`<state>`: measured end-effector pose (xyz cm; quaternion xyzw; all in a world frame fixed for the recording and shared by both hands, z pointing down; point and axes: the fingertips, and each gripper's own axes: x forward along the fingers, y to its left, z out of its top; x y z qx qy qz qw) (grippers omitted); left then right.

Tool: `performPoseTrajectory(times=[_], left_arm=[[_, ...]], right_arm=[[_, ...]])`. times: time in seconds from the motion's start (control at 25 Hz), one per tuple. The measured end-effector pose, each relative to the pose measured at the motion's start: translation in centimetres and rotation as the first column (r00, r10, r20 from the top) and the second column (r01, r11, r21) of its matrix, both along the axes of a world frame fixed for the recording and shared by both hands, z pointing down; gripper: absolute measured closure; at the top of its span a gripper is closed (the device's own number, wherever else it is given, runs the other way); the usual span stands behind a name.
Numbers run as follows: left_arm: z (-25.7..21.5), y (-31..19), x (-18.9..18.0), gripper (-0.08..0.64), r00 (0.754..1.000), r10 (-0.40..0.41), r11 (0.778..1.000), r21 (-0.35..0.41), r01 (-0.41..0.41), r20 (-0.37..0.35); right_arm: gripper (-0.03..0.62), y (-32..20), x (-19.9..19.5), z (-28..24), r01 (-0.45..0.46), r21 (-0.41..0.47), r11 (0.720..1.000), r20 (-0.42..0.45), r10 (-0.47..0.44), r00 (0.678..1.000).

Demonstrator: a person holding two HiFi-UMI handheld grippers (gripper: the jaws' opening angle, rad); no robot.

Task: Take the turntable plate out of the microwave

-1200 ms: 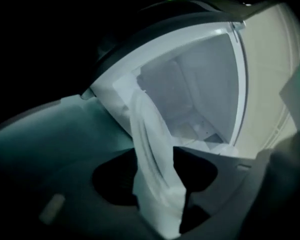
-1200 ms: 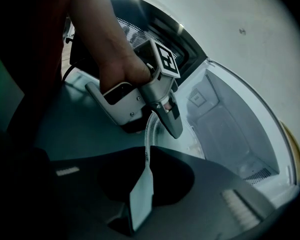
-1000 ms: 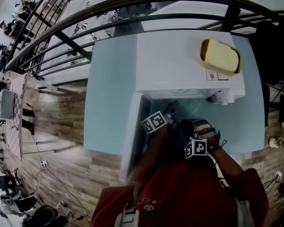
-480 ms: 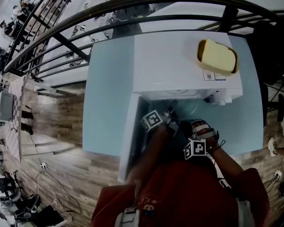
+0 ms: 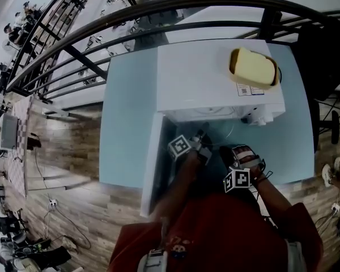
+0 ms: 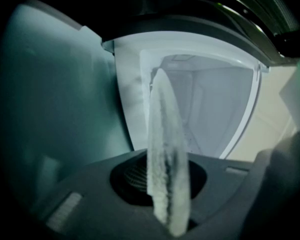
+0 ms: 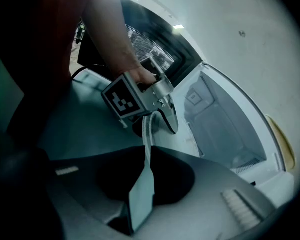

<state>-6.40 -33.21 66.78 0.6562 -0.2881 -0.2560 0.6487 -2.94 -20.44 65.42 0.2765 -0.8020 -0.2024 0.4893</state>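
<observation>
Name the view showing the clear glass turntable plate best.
Left gripper view: the clear glass turntable plate stands edge-on, large and central. Right gripper view shows a thin sliver; head view, a faint arc.

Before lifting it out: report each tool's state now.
Left tool: just closed, now gripping the turntable plate.
Right tool: closed on the turntable plate too.
</observation>
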Motion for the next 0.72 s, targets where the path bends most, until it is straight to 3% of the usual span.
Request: performPoseTrajectory(times=[0.12,0.28,0.72], left_arm=[[0.1,0.9,-0.1,0.532,1.0,-0.006,1.0,-0.002,0.006,0.01],[-0.3,1.9,0.3,0.534,1.0,-0.008,0.999,0.051,0.008,0.002],[-1.3,5.6,1.5,0.534,0.992,-0.121,0.992,0.042,0.119,0.035]], right_arm=[[0.558,0.4,1.5,-0.4,-0.036,0.012,0.999,0.028,0.036,0.999],[0.56,0.5,4.3,-0.9,-0.104,0.025,0.994,0.09,0.102,0.991],[0.565,-0.4,10.2,-3.1,-0.233,-0.003,0.972,0.309,0.223,0.925]])
